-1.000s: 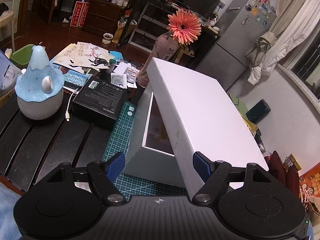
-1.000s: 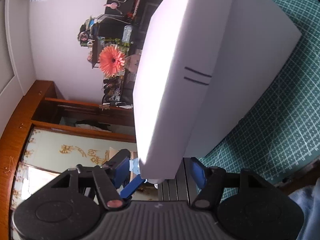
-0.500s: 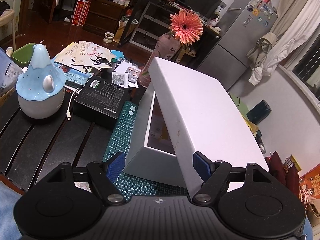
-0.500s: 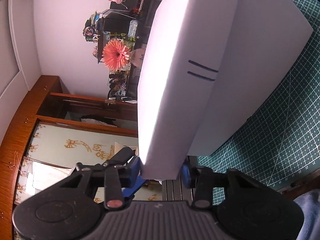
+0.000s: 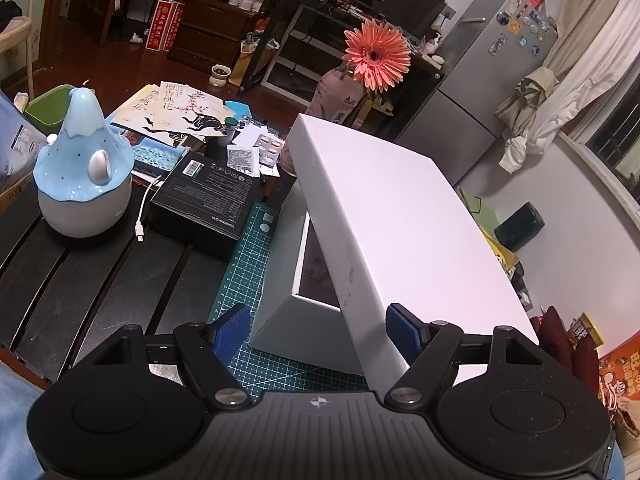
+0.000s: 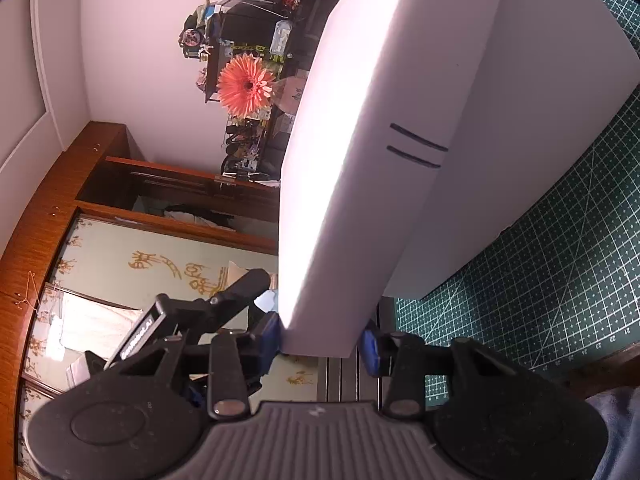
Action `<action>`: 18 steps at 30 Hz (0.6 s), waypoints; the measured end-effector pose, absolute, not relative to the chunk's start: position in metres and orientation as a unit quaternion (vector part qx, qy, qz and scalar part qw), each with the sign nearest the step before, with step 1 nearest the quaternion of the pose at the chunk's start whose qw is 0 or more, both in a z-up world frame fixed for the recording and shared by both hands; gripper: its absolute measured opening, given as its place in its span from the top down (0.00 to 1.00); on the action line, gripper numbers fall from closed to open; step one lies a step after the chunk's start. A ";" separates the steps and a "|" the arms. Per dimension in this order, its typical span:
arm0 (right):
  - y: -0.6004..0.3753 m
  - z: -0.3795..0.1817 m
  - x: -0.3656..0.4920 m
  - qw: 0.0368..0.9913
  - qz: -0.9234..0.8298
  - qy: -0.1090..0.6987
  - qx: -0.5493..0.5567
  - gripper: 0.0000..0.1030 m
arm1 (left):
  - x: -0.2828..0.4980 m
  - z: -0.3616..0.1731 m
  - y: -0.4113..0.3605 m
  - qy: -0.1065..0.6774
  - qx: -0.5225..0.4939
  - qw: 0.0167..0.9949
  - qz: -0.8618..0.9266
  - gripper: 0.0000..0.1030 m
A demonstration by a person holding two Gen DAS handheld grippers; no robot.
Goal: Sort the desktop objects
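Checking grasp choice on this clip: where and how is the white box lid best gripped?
Grip the lid on its raised rim wall at the near corner, coming in almost level from the near side. It sits tilted on the box, so that edge is free; the right gripper clamps there.

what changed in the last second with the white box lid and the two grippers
The right gripper closed its jaws onto the near edge of the tilted white lid, which they had stood wide around. The left gripper stayed open around the corner of the white box. The lid stayed propped at the same tilt; the desk clutter is unmoved.
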State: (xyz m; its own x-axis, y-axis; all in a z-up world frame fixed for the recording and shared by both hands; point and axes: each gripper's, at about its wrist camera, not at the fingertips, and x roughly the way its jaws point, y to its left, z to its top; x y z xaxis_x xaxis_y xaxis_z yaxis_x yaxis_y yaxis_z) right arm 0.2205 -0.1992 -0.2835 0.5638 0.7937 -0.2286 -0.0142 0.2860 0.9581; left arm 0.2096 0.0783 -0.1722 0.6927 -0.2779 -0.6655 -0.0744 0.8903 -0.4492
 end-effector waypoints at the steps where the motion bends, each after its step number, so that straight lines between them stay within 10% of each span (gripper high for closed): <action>1: -0.200 -0.283 0.220 0.710 0.284 0.372 0.526 0.61 | 0.210 -0.173 0.079 0.387 -0.230 0.891 -0.057 0.28; 18: -0.216 -0.282 0.208 0.706 0.292 0.392 0.512 0.60 | 0.246 -0.185 0.099 0.370 -0.312 0.873 -0.059 0.28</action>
